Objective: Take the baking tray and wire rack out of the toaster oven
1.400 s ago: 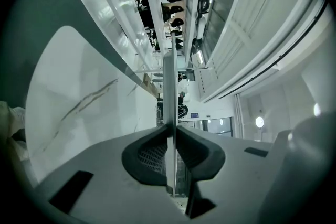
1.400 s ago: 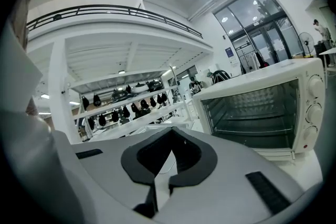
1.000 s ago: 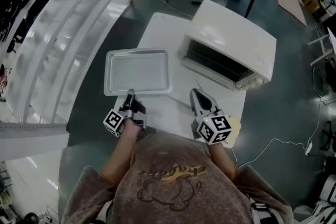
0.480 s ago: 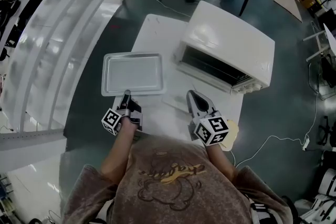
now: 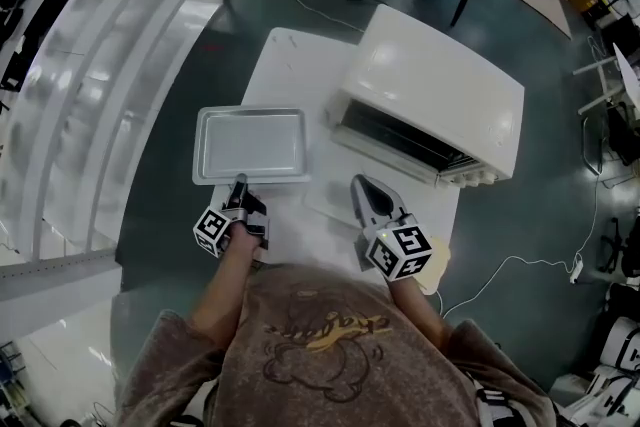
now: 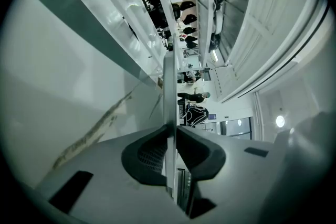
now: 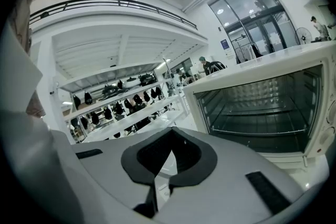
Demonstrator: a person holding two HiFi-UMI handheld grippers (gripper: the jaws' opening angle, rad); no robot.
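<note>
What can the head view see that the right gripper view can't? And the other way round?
Only the head view: the baking tray, out of the oven at the white table's left edge, with the left hand-held gripper clamped on its near rim.
Only the right gripper view: deep inside the open toaster oven, where the wire rack sits, plus far shelves of dark things.
Both: the toaster oven and the right hand-held gripper, shut with nothing in it.

Baking tray (image 6: 168, 97) edge-on, face hidden; toaster oven (image 7: 252, 68) cut off rightward.
</note>
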